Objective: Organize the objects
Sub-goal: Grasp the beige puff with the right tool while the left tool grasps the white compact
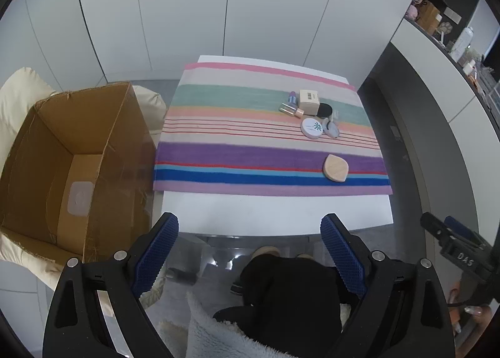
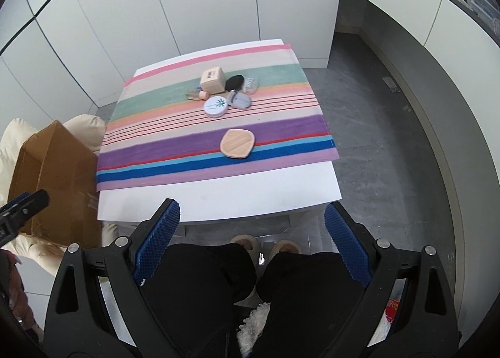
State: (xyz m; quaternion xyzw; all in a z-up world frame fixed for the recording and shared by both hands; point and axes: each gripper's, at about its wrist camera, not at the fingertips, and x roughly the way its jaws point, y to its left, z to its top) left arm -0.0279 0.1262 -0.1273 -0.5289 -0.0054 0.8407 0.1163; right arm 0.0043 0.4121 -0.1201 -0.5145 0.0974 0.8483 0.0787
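Left wrist view: my left gripper [image 1: 250,251] hangs over the near edge of the white table [image 1: 275,211], its blue-padded jaws standing wide apart with nothing between them. Below them I see my own knees in black trousers and a fleecy white cloth.

A striped cloth [image 1: 237,151] covers most of the tabletop. On its purple and blue bands, toward the right, lies a beige rounded compact [image 1: 336,168], well apart from the rest. Farther back, on the green and peach stripes, sits a tight cluster: a beige square box [image 1: 309,101] with a barcode on top, a black round puff [image 1: 325,110] touching its right side, a white round case [image 1: 312,128] with a green emblem, a grey open compact [image 1: 332,130] just beside that, a purple tube [image 1: 292,97] and a small clear bottle [image 1: 290,110] with a peach cap to the left of the box.

An open cardboard box [image 1: 72,170] stands off the table's left edge, resting on cream cushions [image 1: 18,89]. Its contents I cannot make out with certainty.

Right wrist view: my right gripper [image 2: 251,251] is likewise spread wide and empty, short of the table's near edge, above my knees and slippers. The same cluster lies ahead, untouched.
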